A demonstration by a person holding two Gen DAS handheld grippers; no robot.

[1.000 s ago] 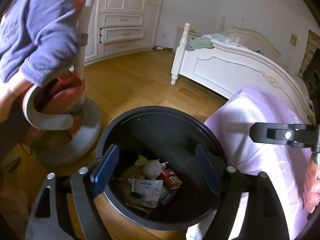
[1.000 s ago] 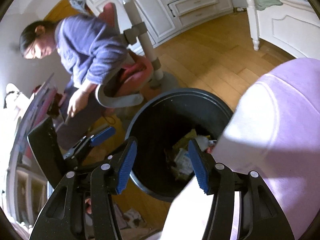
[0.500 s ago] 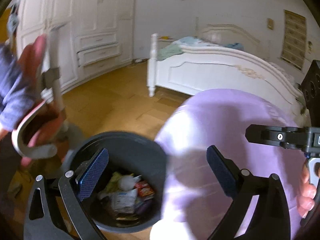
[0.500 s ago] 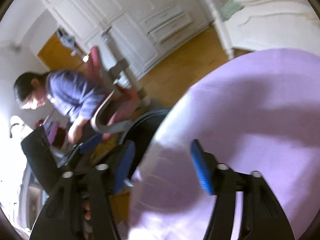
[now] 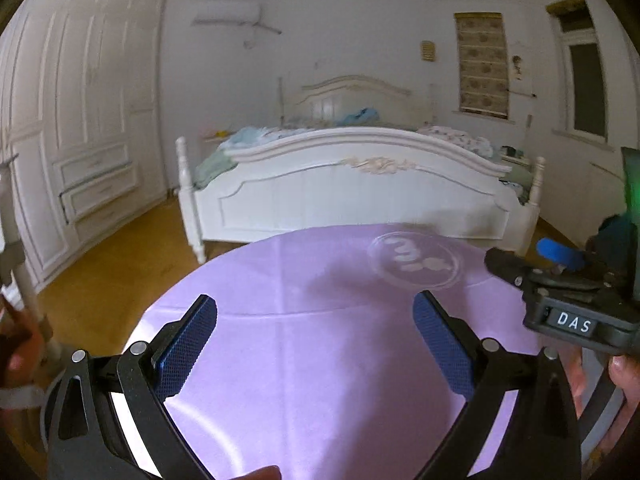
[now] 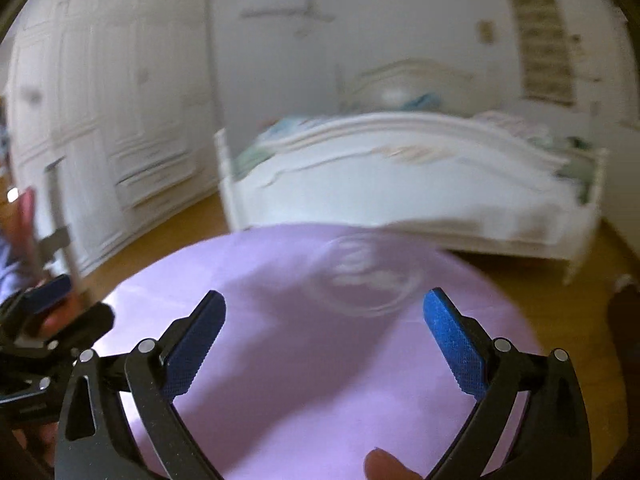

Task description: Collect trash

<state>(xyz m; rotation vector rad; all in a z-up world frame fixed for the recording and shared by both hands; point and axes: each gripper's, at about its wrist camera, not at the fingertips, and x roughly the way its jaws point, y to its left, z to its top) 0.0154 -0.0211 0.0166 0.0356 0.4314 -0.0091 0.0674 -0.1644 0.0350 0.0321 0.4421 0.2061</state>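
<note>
My left gripper (image 5: 316, 320) is open and empty over a round table with a lilac cloth (image 5: 304, 360). My right gripper (image 6: 324, 316) is open and empty over the same cloth (image 6: 304, 360). A clear glass dish (image 5: 416, 260) with a few small white pieces in it sits on the far part of the cloth; it is blurred in the right wrist view (image 6: 372, 276). The right gripper's body shows at the right of the left wrist view (image 5: 572, 300). The black bin and its trash are out of view.
A white bed (image 5: 360, 192) with bedding stands beyond the table. White wardrobes (image 5: 80, 120) line the left wall. Wooden floor (image 5: 120, 264) lies between. A grey chair post (image 5: 16, 248) is at the far left edge.
Both grippers have swung up and away from the black bin toward the table; the bin and the person in blue have left view. The glass dish has come into view.
</note>
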